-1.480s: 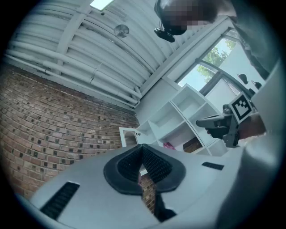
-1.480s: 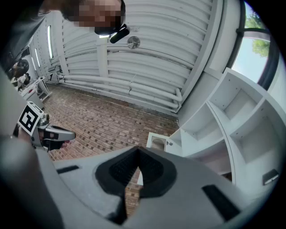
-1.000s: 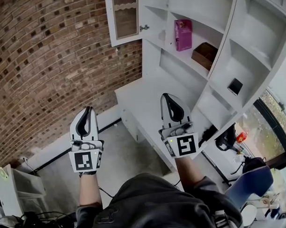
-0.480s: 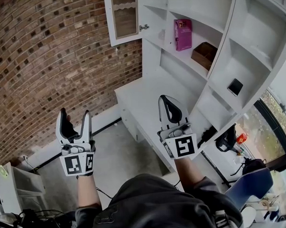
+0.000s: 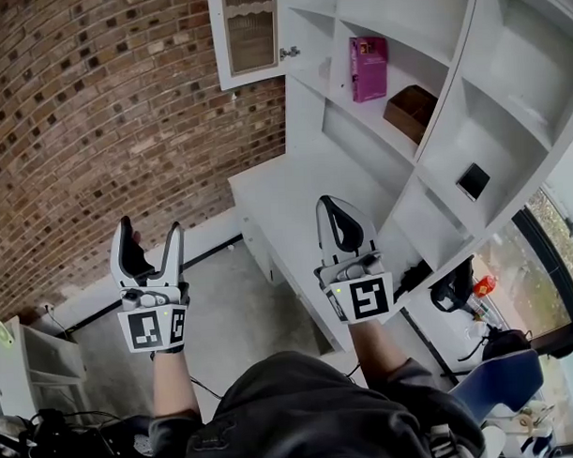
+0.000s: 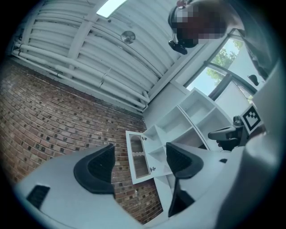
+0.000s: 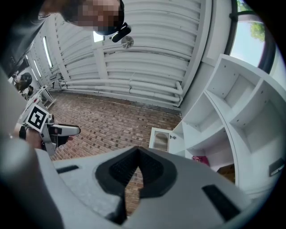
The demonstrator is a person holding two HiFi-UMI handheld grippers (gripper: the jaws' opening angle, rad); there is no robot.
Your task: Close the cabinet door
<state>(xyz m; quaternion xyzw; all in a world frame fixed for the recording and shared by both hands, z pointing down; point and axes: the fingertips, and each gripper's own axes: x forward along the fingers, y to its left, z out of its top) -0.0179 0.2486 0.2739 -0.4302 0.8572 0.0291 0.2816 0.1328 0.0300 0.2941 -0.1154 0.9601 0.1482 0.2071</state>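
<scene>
Alas, pink box near cabinet door bears illegible print.

— Where is the cabinet door?
— At the shelf unit's left edge, swung out before the brick wall.
— And inside?
— An upright box on a shelf, a low box just right of it.

Brick wall, pink box, brown box
</scene>
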